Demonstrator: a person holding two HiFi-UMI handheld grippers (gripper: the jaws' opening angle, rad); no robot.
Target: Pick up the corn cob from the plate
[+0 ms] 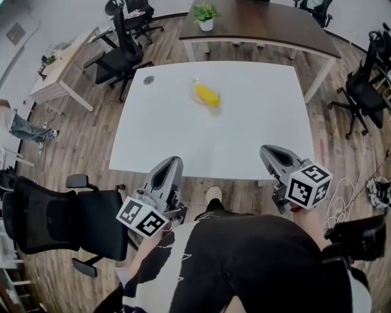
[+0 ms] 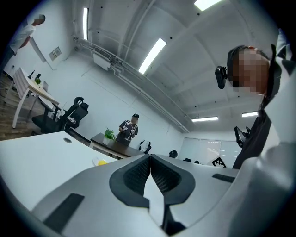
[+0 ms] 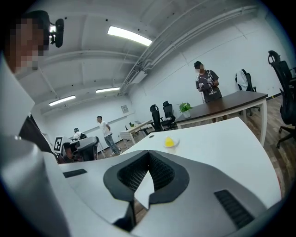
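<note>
A yellow corn cob lies on a clear plate on the far half of the white table. The cob also shows small in the right gripper view, and as a yellow speck in the left gripper view. My left gripper hangs near the table's front edge, left of the middle, shut and empty. My right gripper is at the front edge on the right; its jaws meet with nothing between them. Both grippers are well short of the cob.
A dark wooden desk with a potted plant stands beyond the table. Black office chairs stand at the far left, the right and the near left. A person stands behind the desk.
</note>
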